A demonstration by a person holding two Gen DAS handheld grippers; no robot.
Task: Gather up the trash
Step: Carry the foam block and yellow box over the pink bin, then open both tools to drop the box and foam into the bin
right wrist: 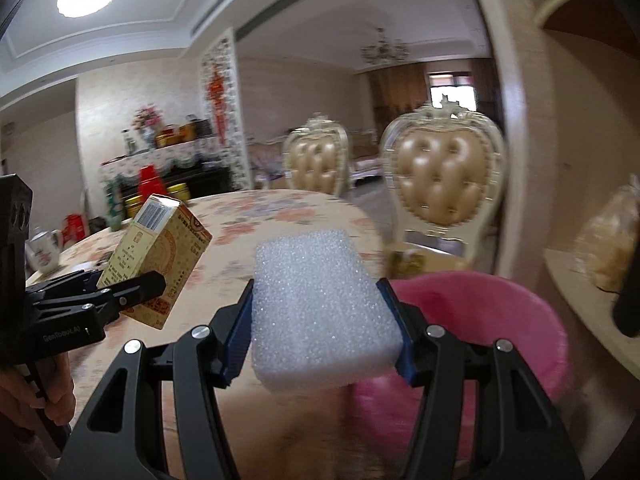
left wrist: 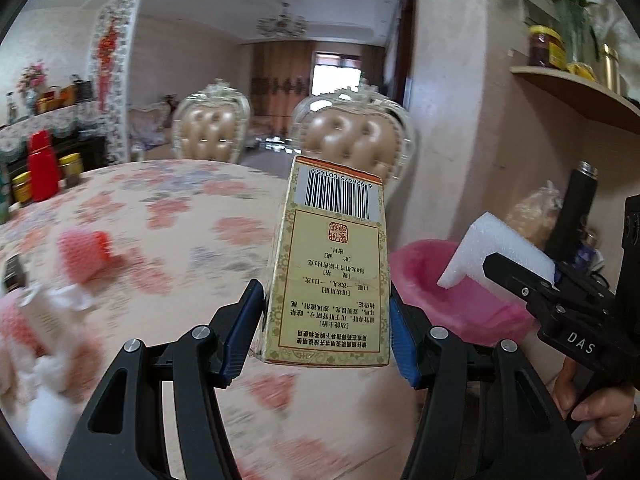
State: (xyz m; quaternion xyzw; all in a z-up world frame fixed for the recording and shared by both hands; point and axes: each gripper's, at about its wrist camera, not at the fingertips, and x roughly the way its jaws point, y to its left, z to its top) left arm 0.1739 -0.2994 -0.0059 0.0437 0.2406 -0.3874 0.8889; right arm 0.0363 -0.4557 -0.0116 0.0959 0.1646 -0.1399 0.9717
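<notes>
Pink bin sits low beside the counter, just ahead-right of our right gripper clamped on a foam block, nearer than our left gripper clamping an upright cardboard box.

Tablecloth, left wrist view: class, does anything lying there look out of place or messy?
Yes. Crumpled white paper and a red foam net lie loose on the floral tablecloth, blurred, like uncollected rubbish. The left gripper holds a yellow box; the right gripper holds a foam block.
</notes>
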